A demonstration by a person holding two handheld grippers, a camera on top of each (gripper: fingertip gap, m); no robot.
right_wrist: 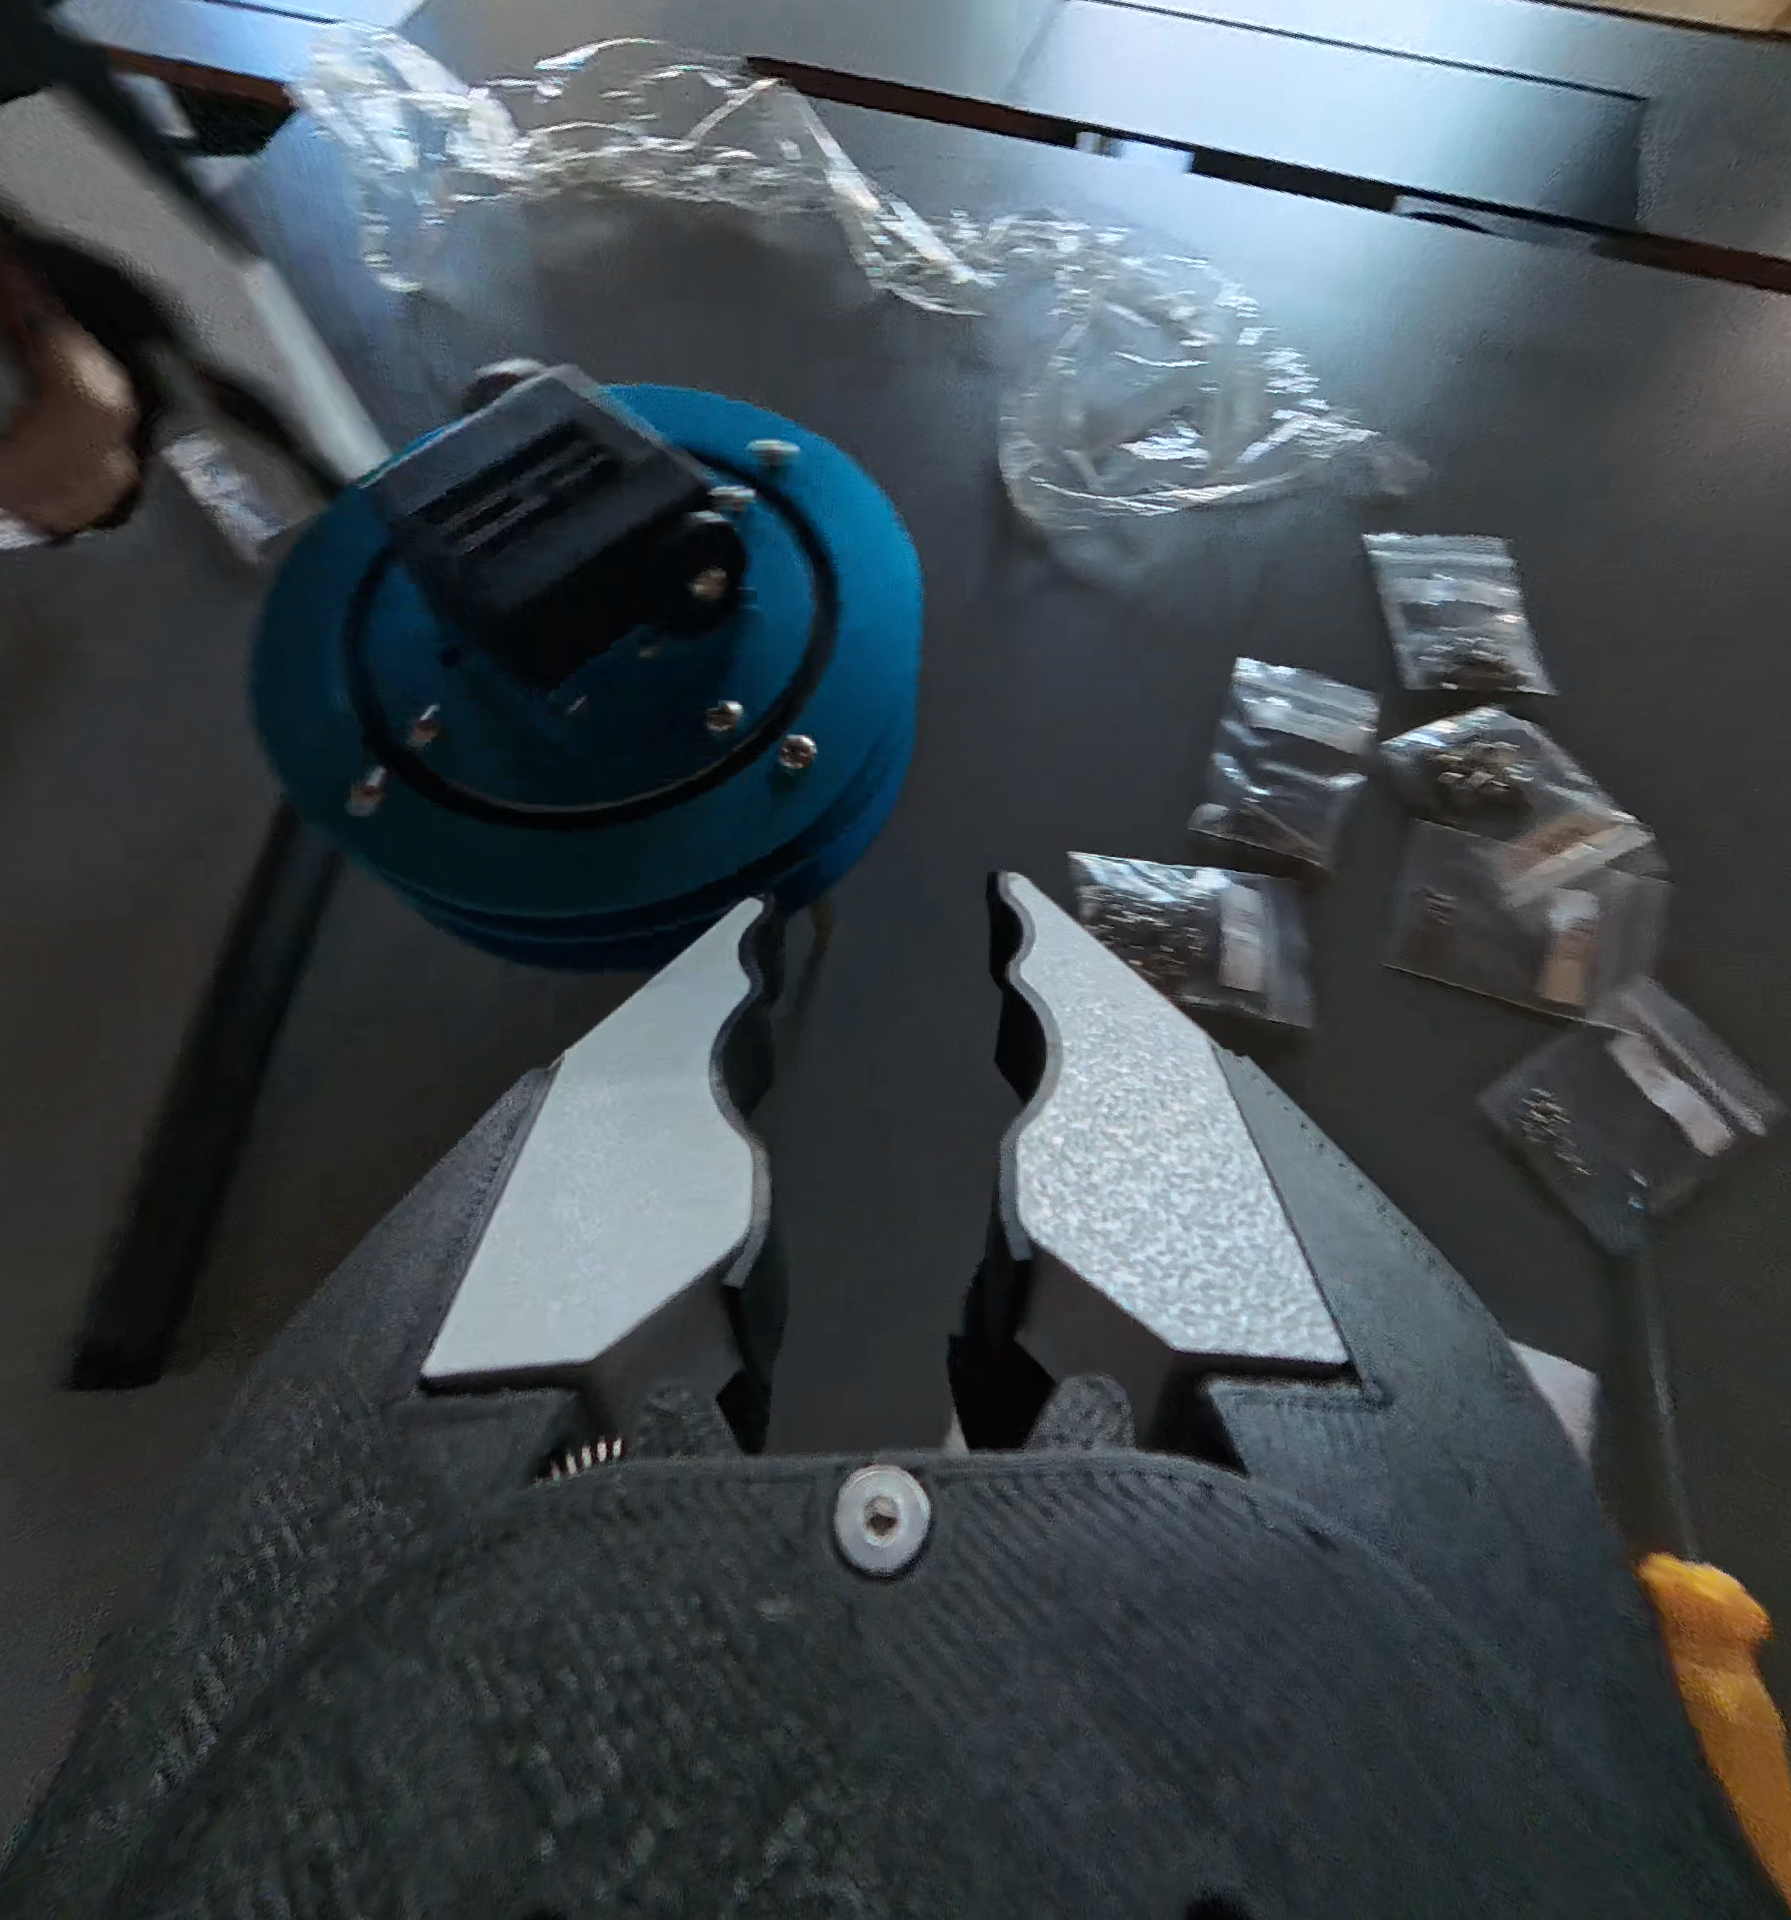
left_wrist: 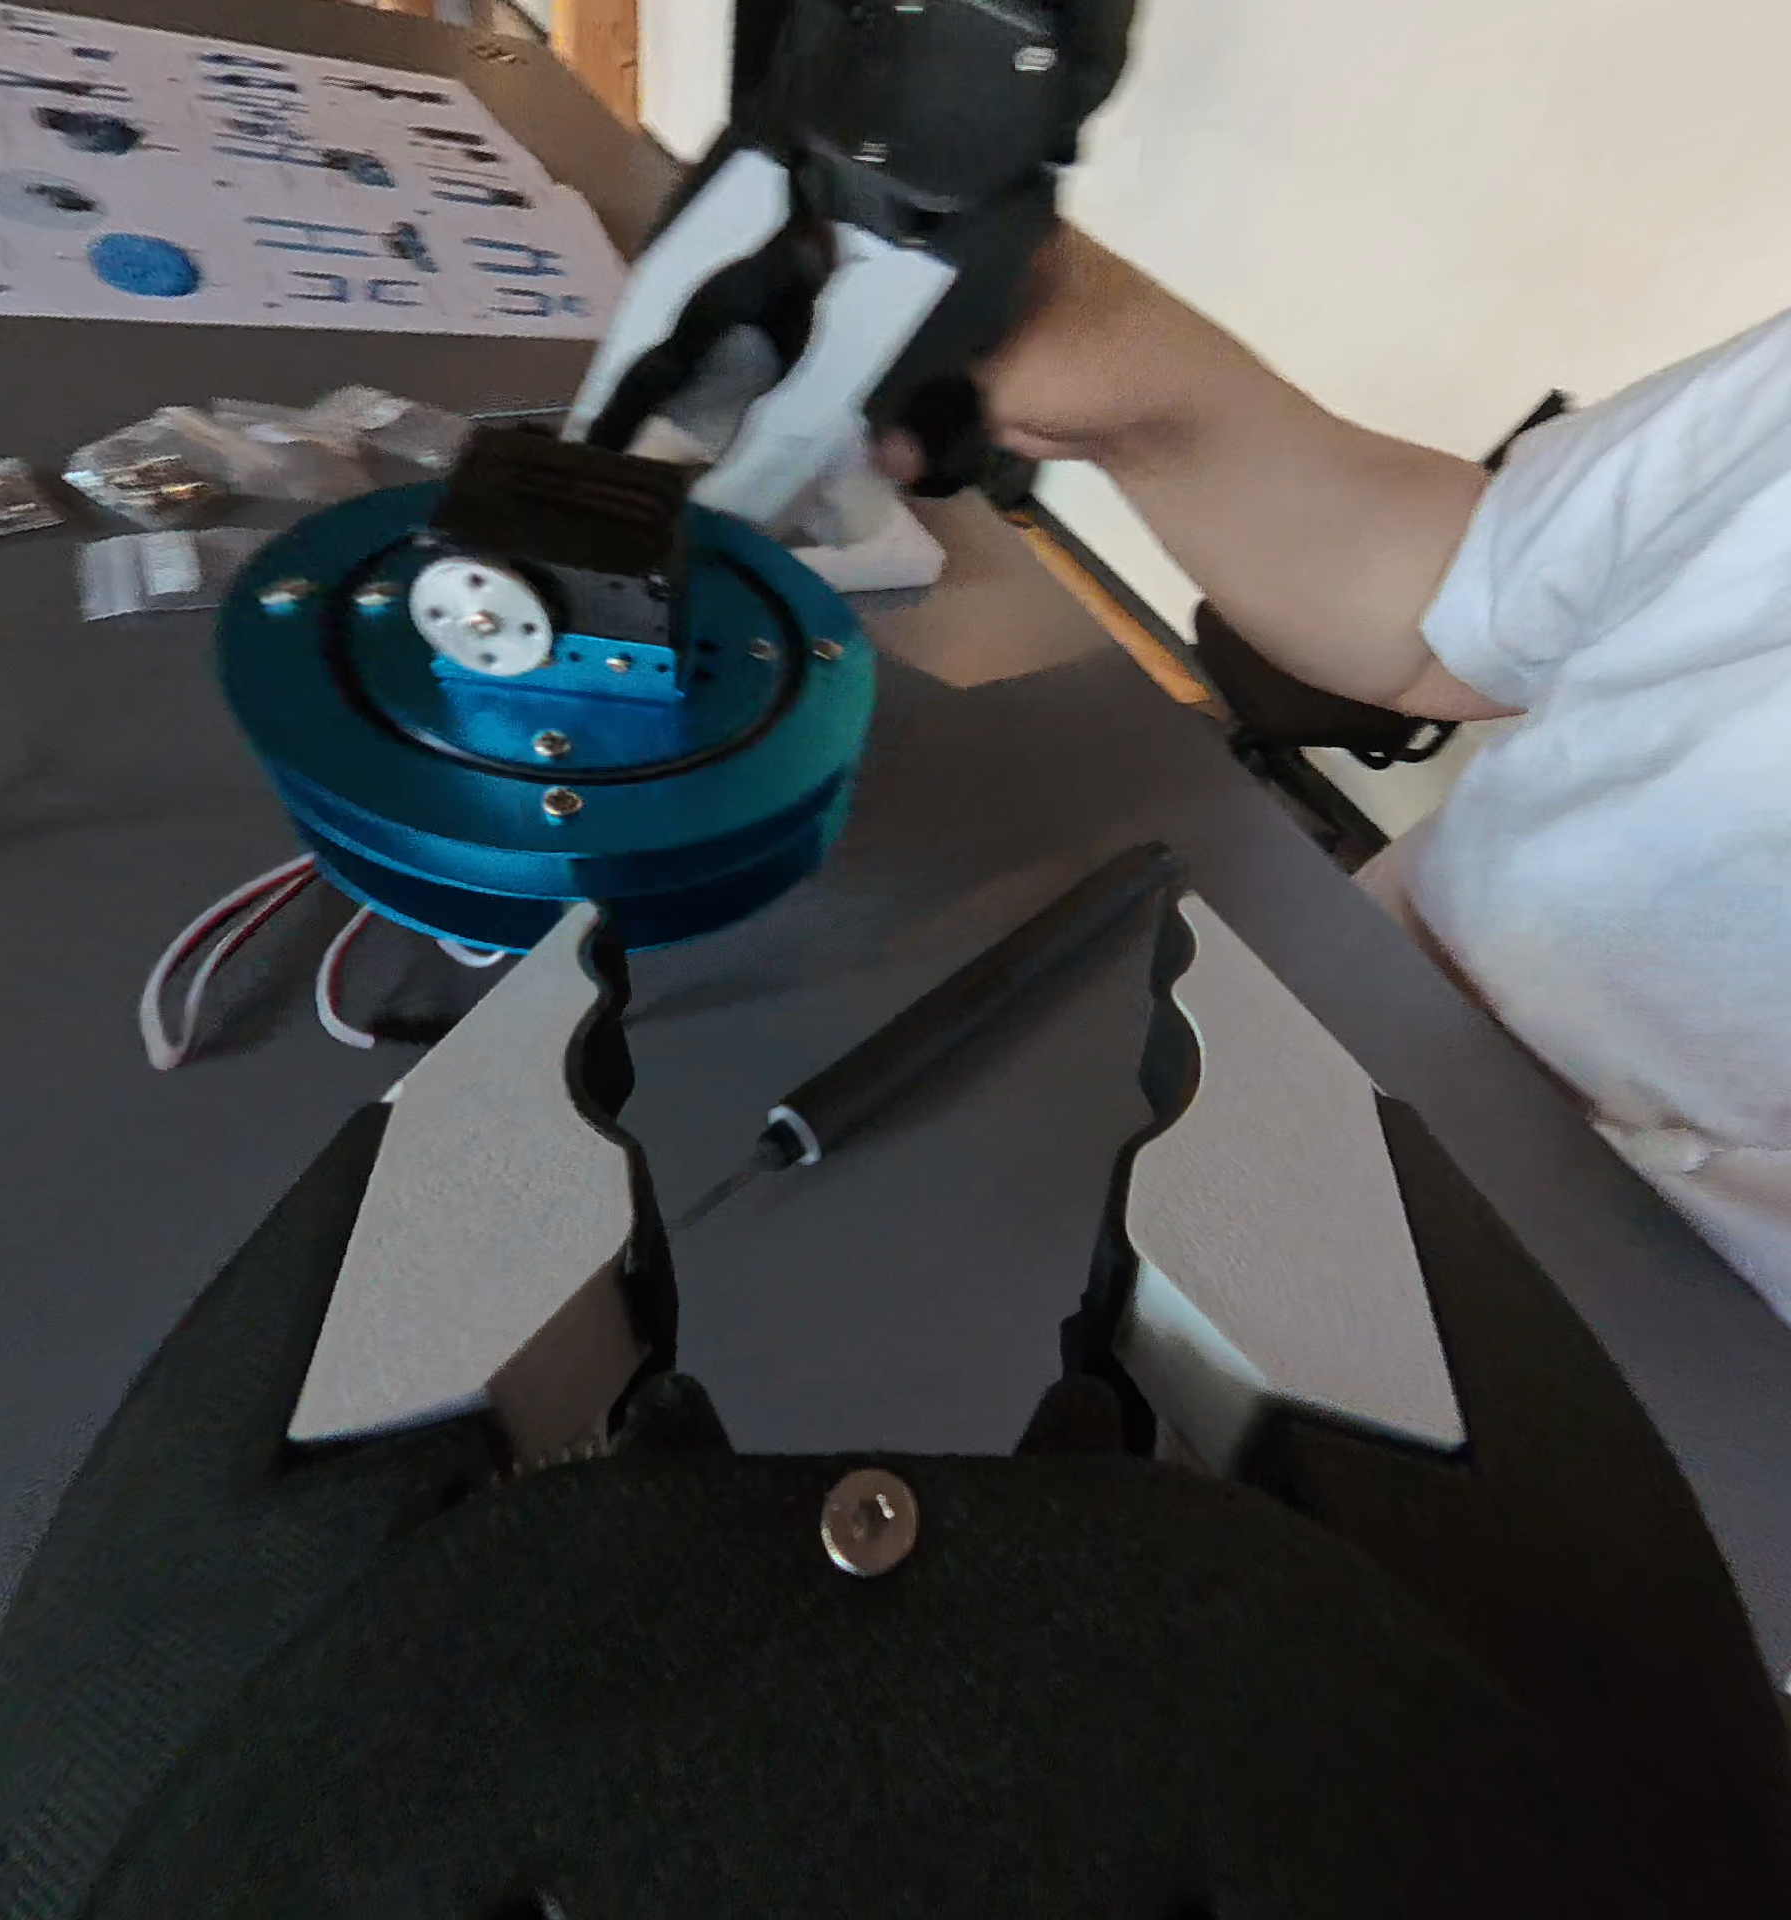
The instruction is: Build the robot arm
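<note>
Both tongs gape, empty. Left gripper [left_wrist: 886,914] hovers over a black screwdriver [left_wrist: 958,1013] beside the blue round base [left_wrist: 548,717] on the dark table [left_wrist: 91,1195]. Right gripper [right_wrist: 880,904] hangs near the base's rim. Risk: a finger could nudge the base or roll the screwdriver.

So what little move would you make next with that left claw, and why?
Probably ease the left claw forward and lower it onto the black screwdriver. Its jaws stand open and empty, and the screwdriver lies flat on the dark table between its fingertips, beside the blue round base. That is only a guess.
</note>
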